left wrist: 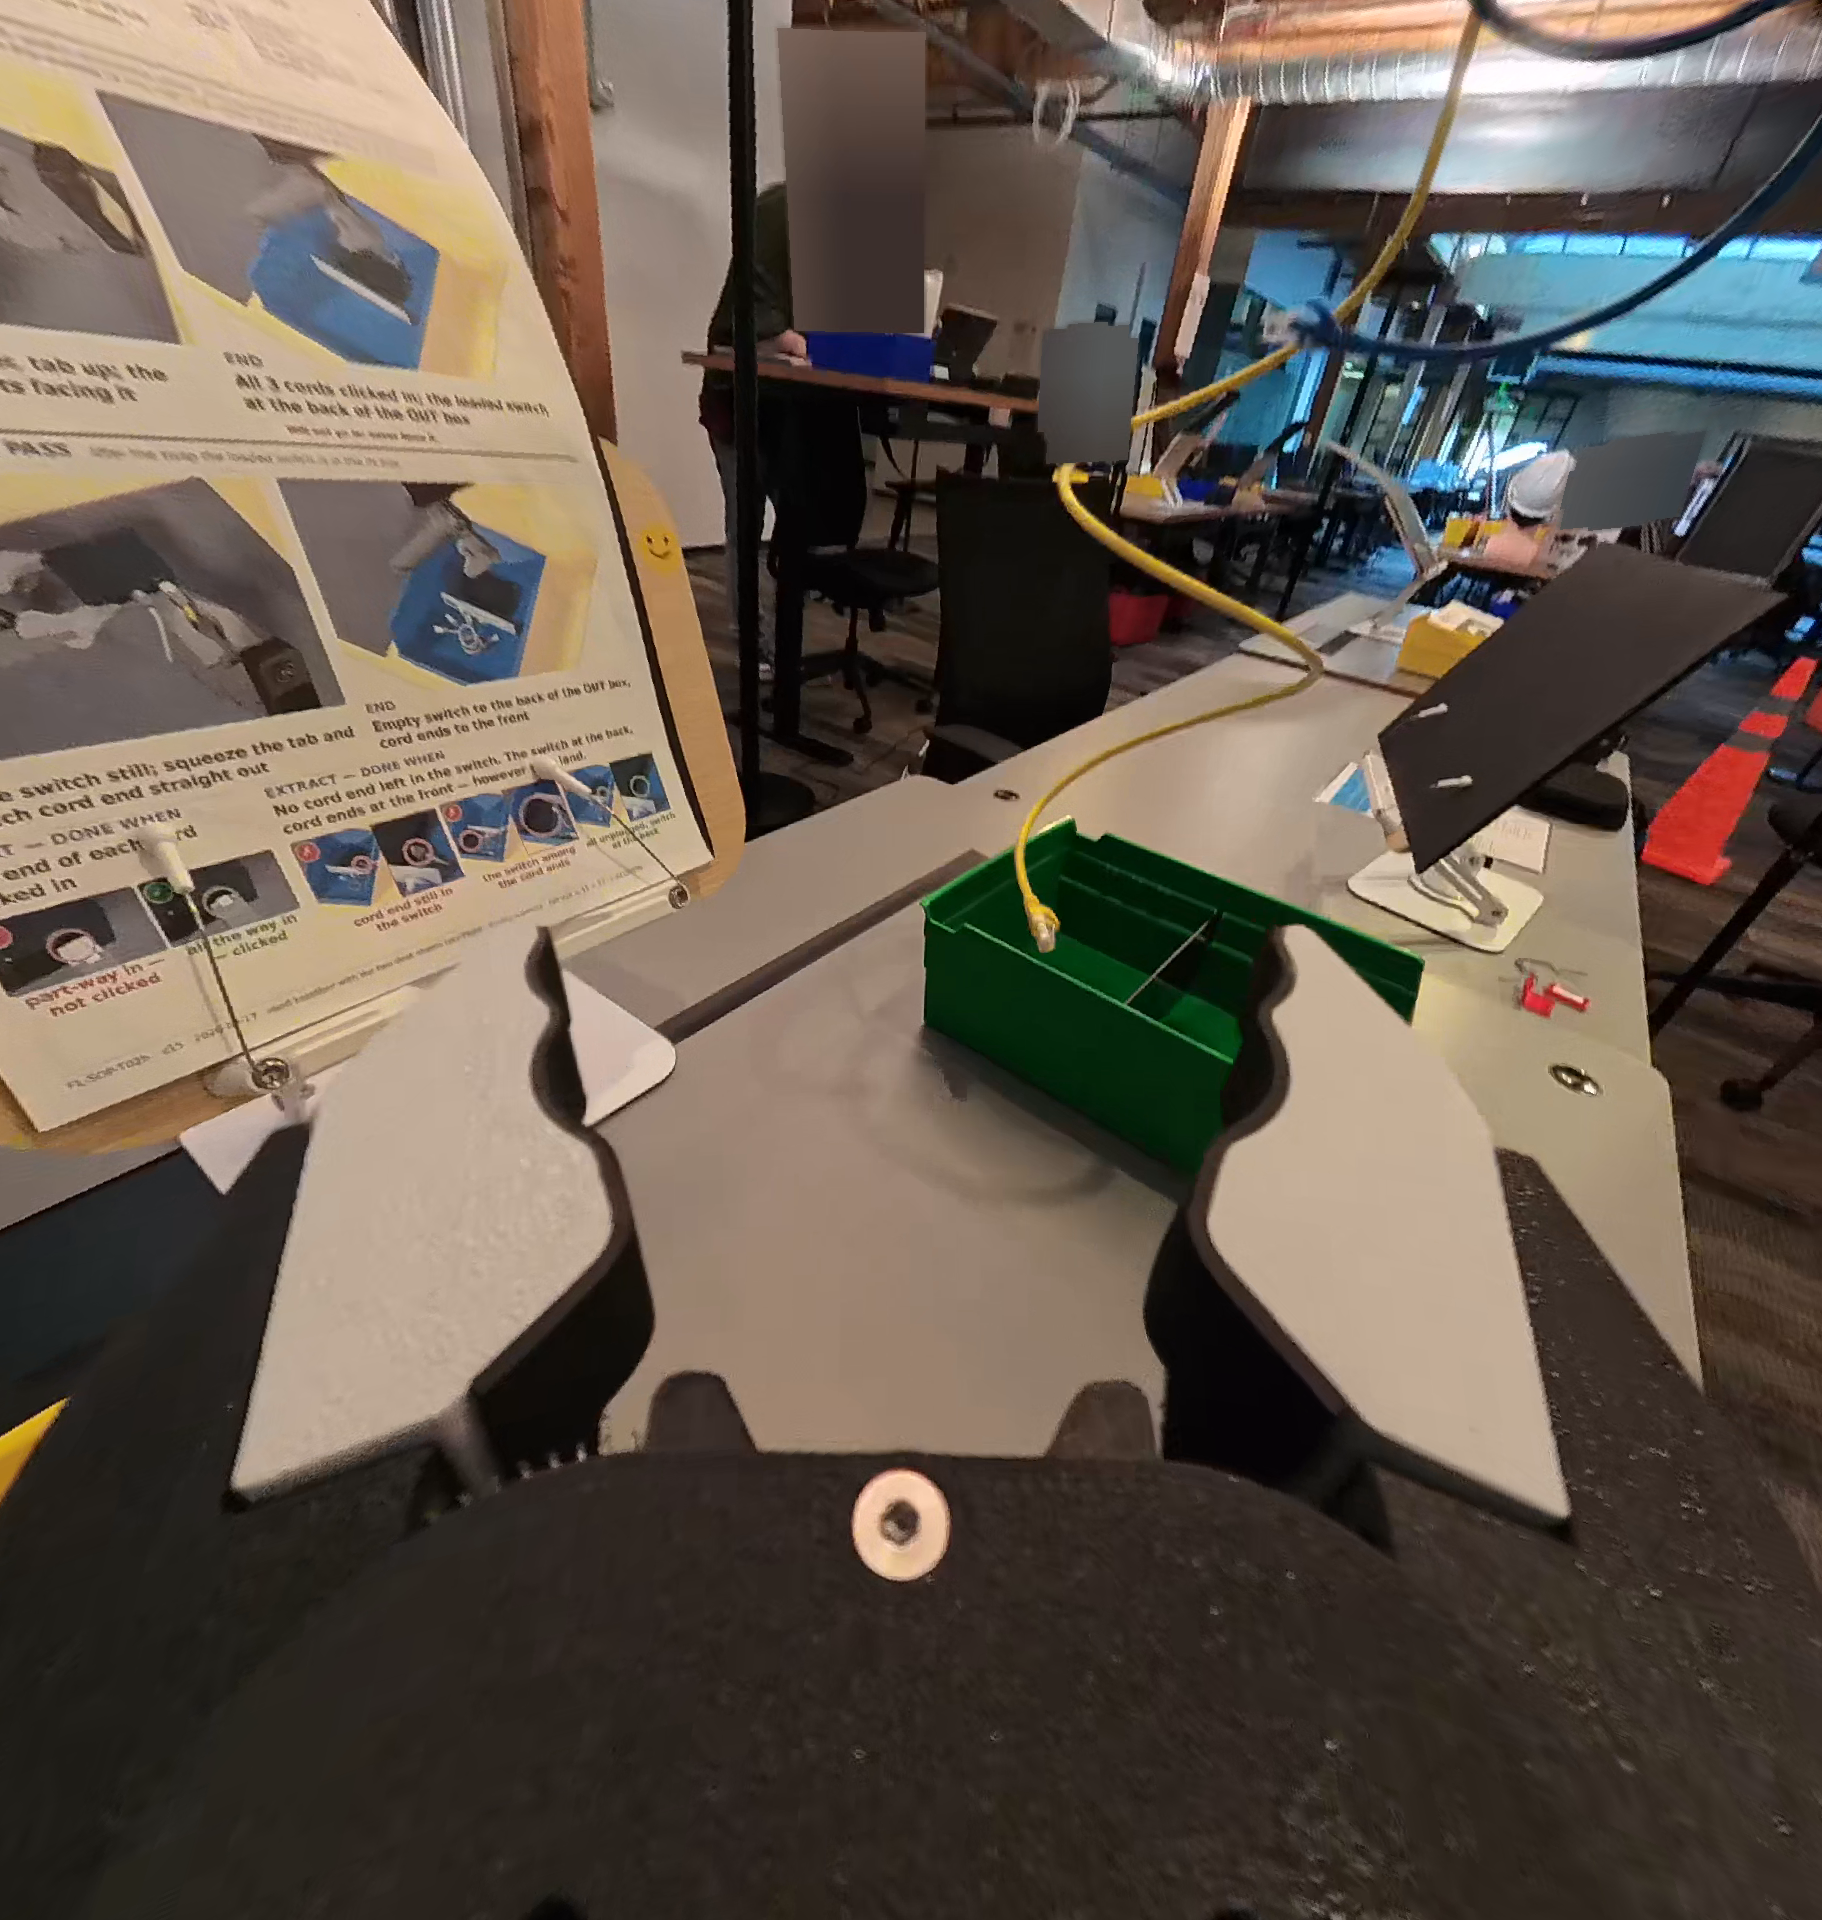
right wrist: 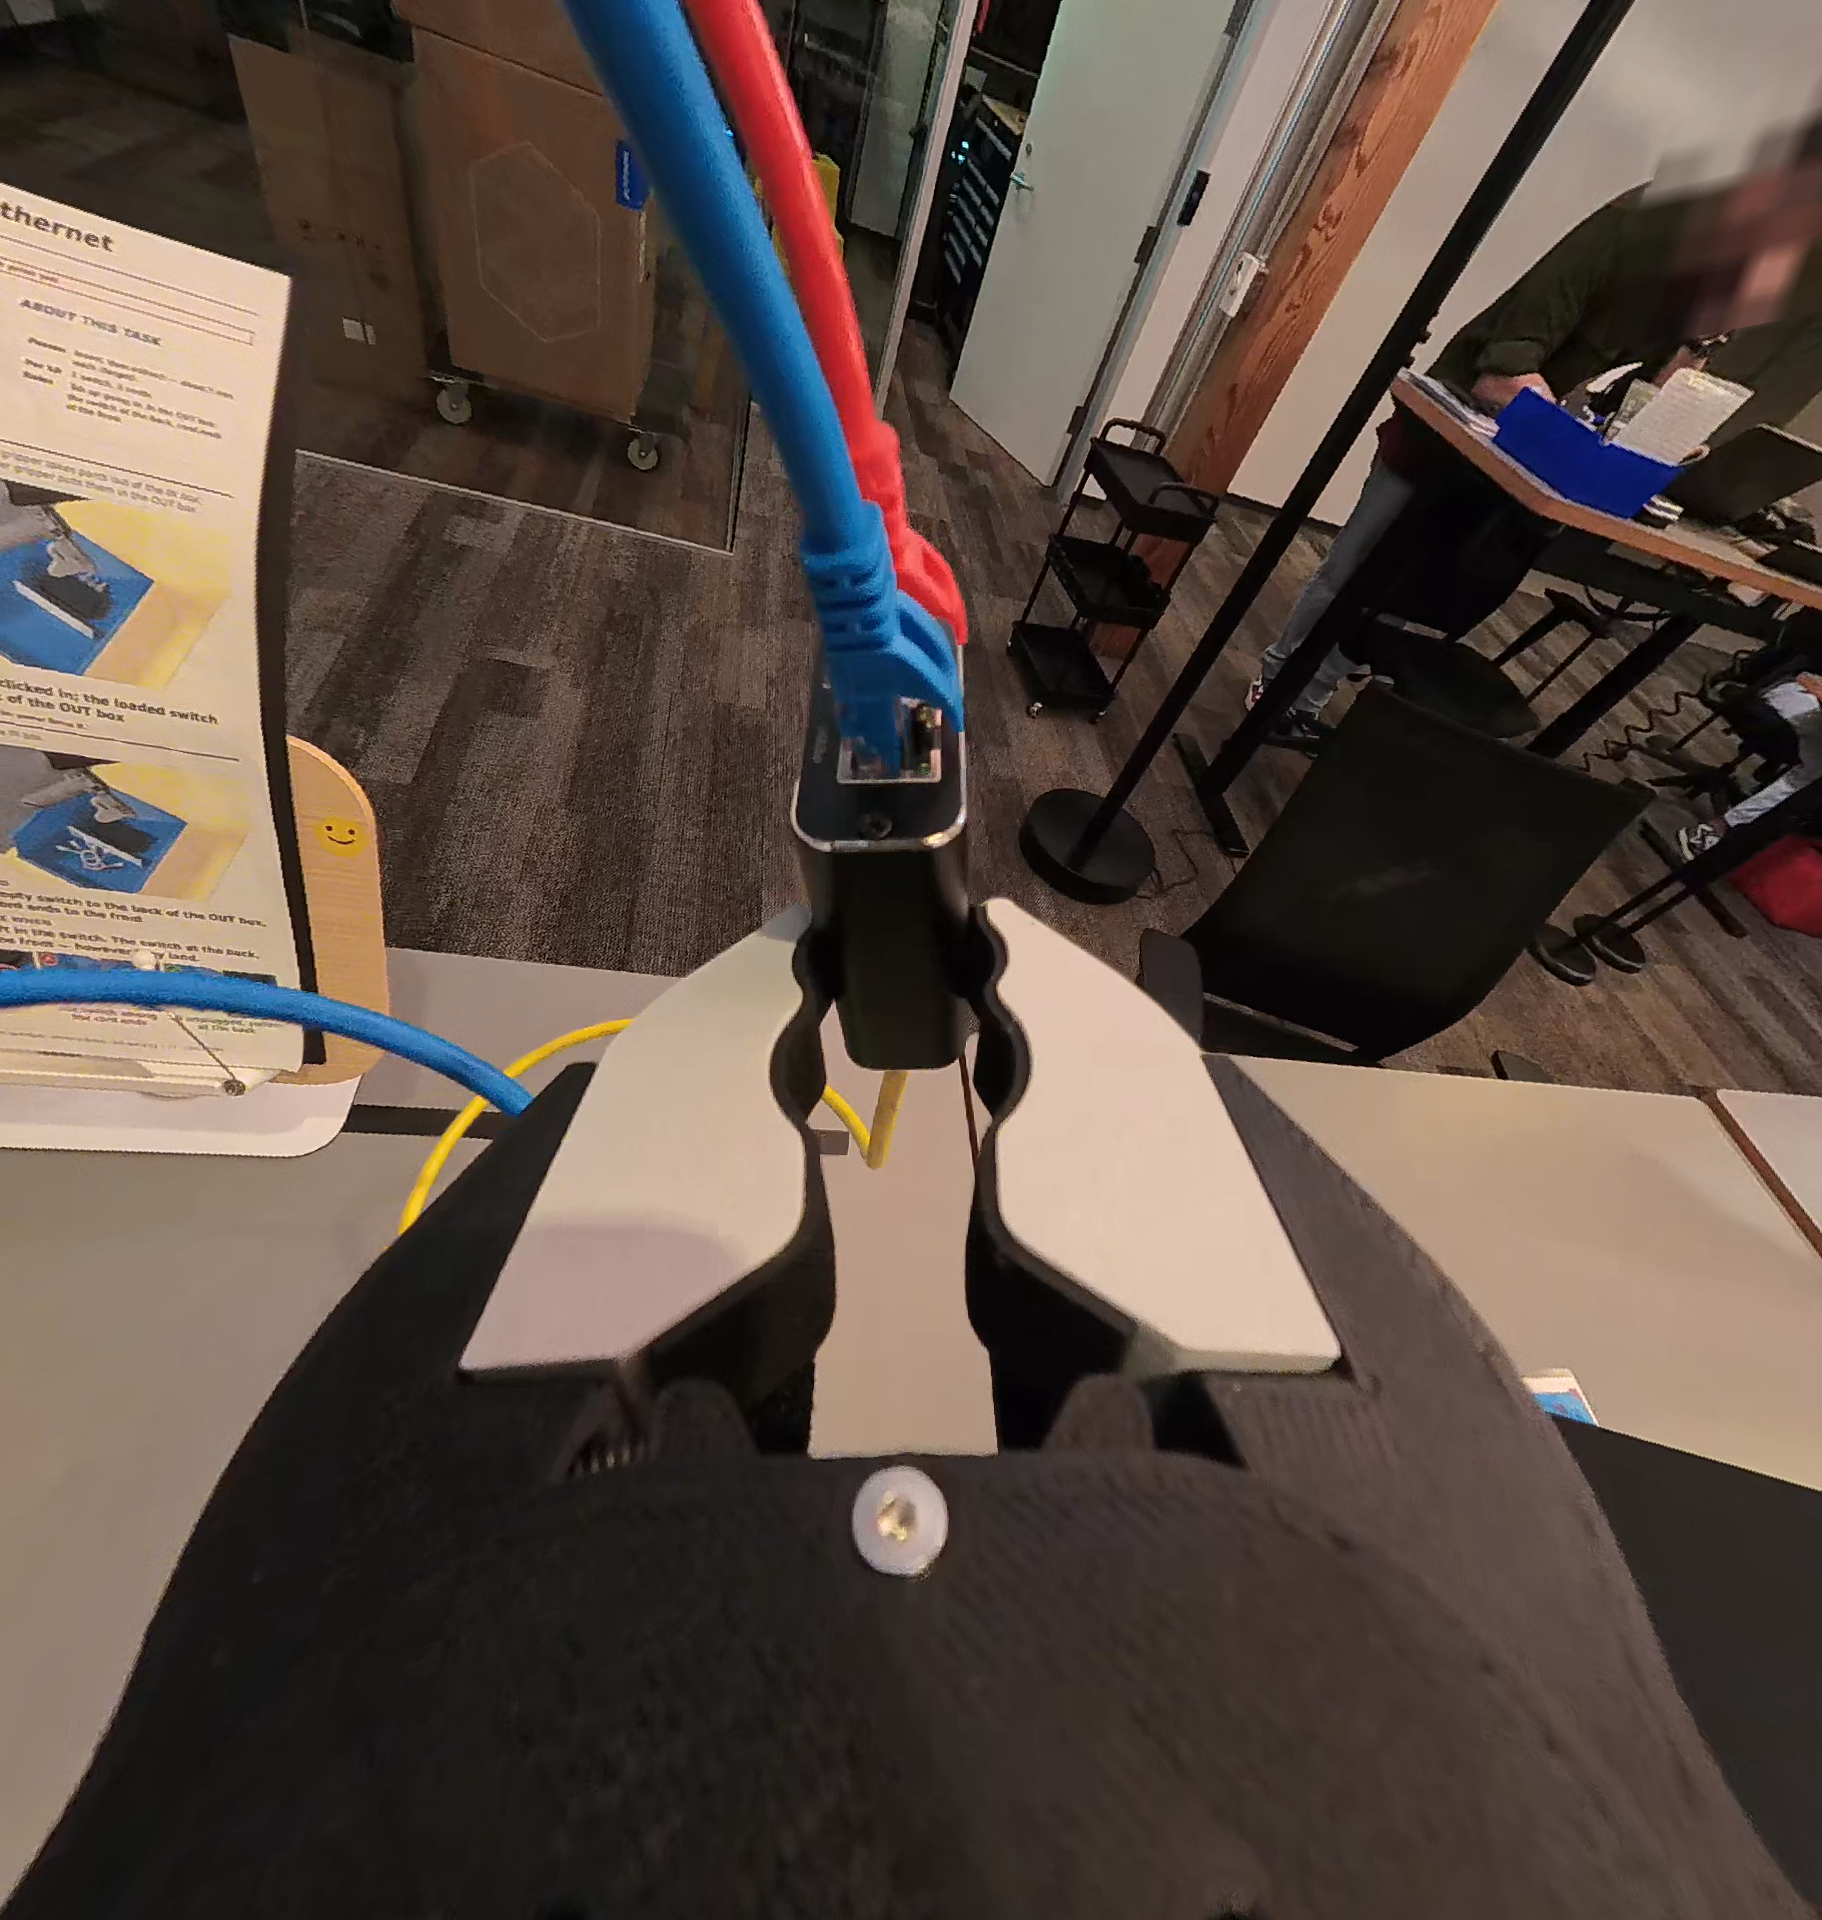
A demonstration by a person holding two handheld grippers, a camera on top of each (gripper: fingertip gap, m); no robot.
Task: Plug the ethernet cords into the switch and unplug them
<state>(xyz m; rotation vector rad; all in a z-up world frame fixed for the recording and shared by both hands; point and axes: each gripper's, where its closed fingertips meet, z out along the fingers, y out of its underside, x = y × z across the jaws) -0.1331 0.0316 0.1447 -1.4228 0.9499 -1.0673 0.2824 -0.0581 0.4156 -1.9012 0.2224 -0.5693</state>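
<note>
In the left wrist view, an instruction sheet [left wrist: 263, 520] on a wooden stand fills the upper left of the frame. The left gripper [left wrist: 912, 997] occupies the lower half, its jaws spread wide with only bare grey bench [left wrist: 834, 1195] between them. Just right of centre a green bin [left wrist: 1083, 1029] with a divider stands on the bench, its right end hidden behind the right finger. A yellow ethernet cord [left wrist: 1177, 582] hangs down from the upper right of the frame, and its clear plug [left wrist: 1042, 925] dangles over the bin's left end, beyond the jaws and closer to the right finger, touching neither.

In the right wrist view, the same sheet stands at the left edge. At centre, the right gripper [right wrist: 896, 987] has its jaws narrowed onto a black switch [right wrist: 886, 914], both fingertips pressing its sides; the switch stands out past the tips towards the top of the frame. A blue cord [right wrist: 741, 312] and a red cord [right wrist: 813, 260] come down from the top centre and are plugged into the switch's ports.
</note>
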